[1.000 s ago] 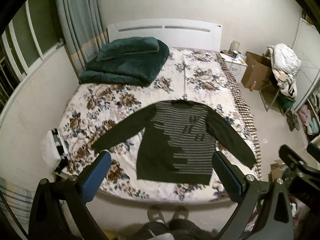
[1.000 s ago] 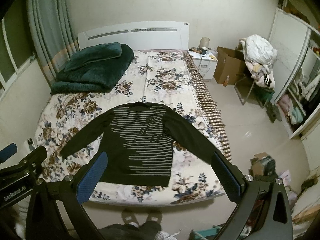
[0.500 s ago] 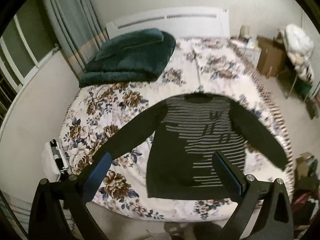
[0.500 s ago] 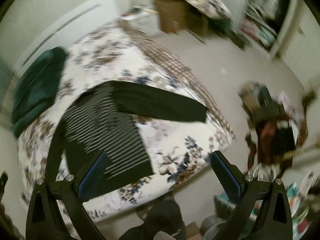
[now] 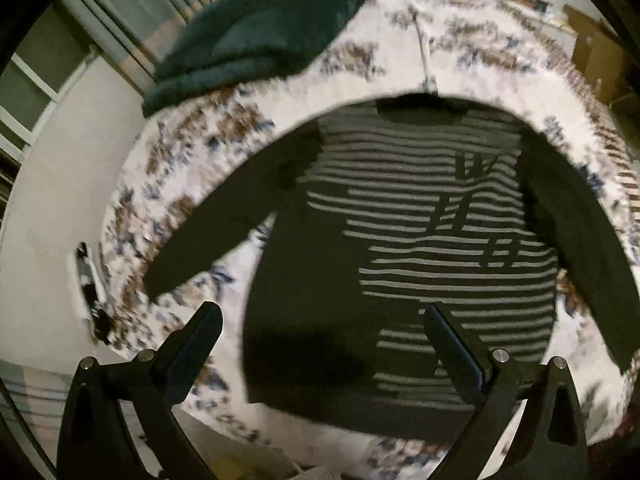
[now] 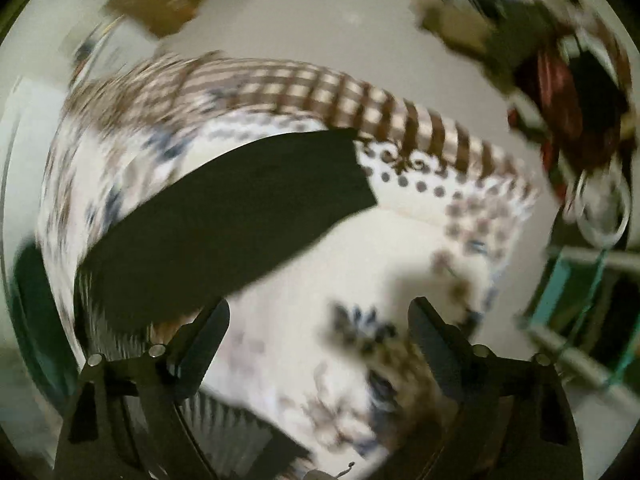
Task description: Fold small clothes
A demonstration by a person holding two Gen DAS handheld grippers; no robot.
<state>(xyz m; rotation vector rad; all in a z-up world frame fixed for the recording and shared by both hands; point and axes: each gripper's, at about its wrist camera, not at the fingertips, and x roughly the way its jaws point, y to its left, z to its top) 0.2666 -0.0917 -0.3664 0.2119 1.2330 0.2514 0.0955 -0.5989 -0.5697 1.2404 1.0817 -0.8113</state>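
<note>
A dark sweater with grey stripes [image 5: 400,248] lies flat, face up, on a floral bedspread [image 5: 168,184], both sleeves spread out. My left gripper [image 5: 322,332] hangs open above the sweater's lower hem, nothing between its fingers. In the right wrist view the sweater's right sleeve [image 6: 224,216] runs from the striped body at the left to its cuff near the bed's edge. My right gripper [image 6: 318,330] hovers over bare bedspread [image 6: 400,240] just below that sleeve; its jaws are wide and closing, with nothing between them.
A folded dark green blanket [image 5: 256,36] lies at the head of the bed. The bedspread's checked border [image 6: 360,100] hangs over the side. Bags and clutter [image 6: 560,72] sit on the floor beside the bed; a cardboard box [image 6: 160,0] stands farther off.
Both grippers have dropped toward the bed. The left closed in on the sweater's hem. The right rolled and swung over to the right sleeve, its jaws a little narrower.
</note>
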